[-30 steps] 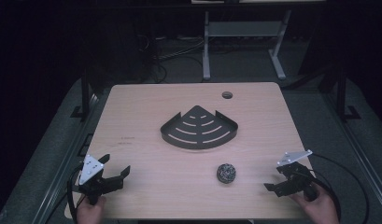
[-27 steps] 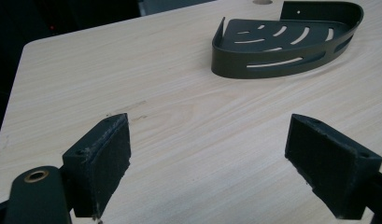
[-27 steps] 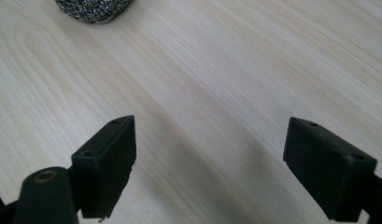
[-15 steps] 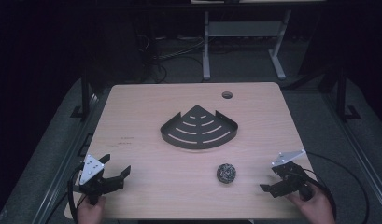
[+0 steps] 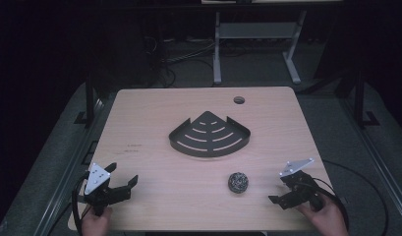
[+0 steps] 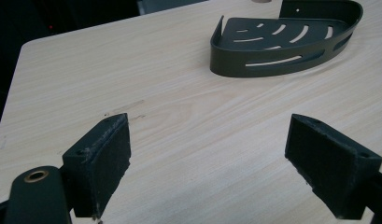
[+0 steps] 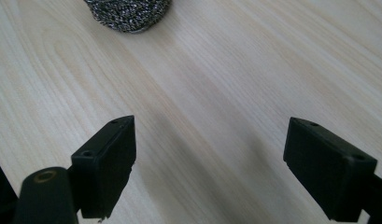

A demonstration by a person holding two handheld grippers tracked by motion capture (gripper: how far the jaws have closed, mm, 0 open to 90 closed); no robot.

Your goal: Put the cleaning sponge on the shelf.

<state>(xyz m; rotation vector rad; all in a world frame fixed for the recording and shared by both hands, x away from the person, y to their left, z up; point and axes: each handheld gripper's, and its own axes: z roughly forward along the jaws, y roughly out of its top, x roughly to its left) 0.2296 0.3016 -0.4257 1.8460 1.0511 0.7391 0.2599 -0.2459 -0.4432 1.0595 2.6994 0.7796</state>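
Observation:
A dark metal corner basket (image 5: 210, 135) with slotted floor lies at the middle of the wooden table (image 5: 149, 113). A steel-wool scrubber ball (image 5: 238, 182) rests in front of it, toward the right. My left gripper (image 5: 123, 175) sits open at the table's front left corner, held in a hand, and points toward the basket (image 6: 282, 42). In its own view the left gripper (image 6: 207, 163) has nothing between its jaws. My right gripper (image 5: 278, 190) is open at the front right, aimed at the scrubber (image 7: 128, 11) a short way ahead. The right gripper (image 7: 207, 163) is likewise empty-jawed over bare wood.
A round cable hole (image 5: 239, 100) pierces the table near its back edge. Behind the table stands a white metal frame (image 5: 257, 34) on dark floor. Cables trail from both grippers off the front corners.
The right gripper has edged left and slightly toward the front edge, closer to the scrubber. The left gripper has hardly moved.

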